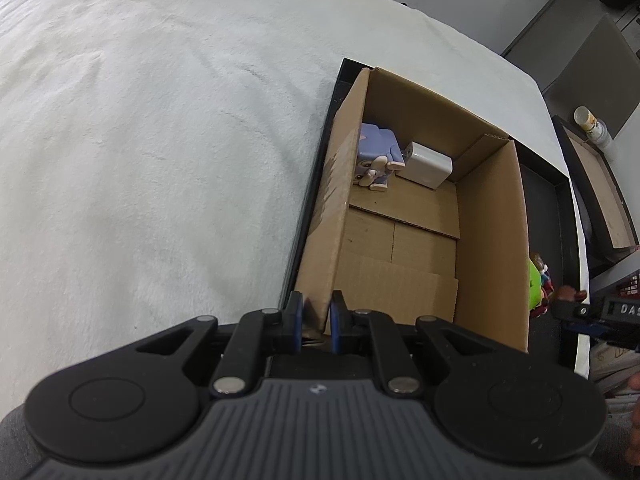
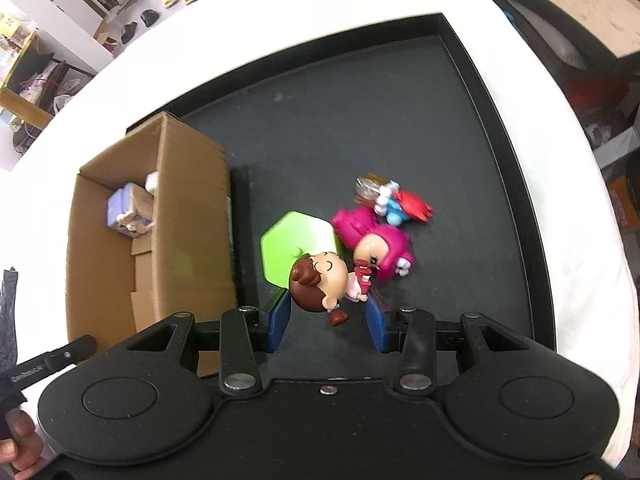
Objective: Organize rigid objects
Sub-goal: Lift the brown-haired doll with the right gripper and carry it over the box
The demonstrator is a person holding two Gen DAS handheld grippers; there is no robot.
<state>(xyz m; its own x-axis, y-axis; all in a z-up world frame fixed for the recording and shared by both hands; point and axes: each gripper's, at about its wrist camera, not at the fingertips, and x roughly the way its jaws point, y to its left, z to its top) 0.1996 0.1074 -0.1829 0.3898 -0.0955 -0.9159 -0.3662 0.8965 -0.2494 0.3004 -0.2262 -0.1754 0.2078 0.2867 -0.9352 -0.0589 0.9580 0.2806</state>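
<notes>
The right gripper point(image 2: 328, 322) is clenched on a small doll with a brown head point(image 2: 318, 284), and the blue pads press on the two sides of it. The left gripper point(image 1: 317, 312) is clenched on the near wall of the cardboard box point(image 1: 492, 240), so it steadies the box. The box stands at the left end of a black tray point(image 2: 500, 120), on a table with a white cloth point(image 1: 160, 120).

The doll hangs over the tray floor, just in front of a green hexagonal piece point(image 2: 296, 240) and a pink figure point(image 2: 380, 252). A blue and red toy point(image 2: 404, 204) lies a little further, beside the pink one. Inside the box a lilac figure point(image 1: 378, 156) and a white charger point(image 1: 426, 164) are already at the far end.

I think the grip is the first risk. The head is round and smooth, and the pads hold it low on its sides, so it can turn or slip out during the carry to the box. A fall could knock the pink figure or the green piece.

The second risk is the box wall on the way. The doll's feet point down, and if it travels too low, they can catch the cardboard edge. The left grip limits this, but a hard push can still tilt the box and shift the things inside.
</notes>
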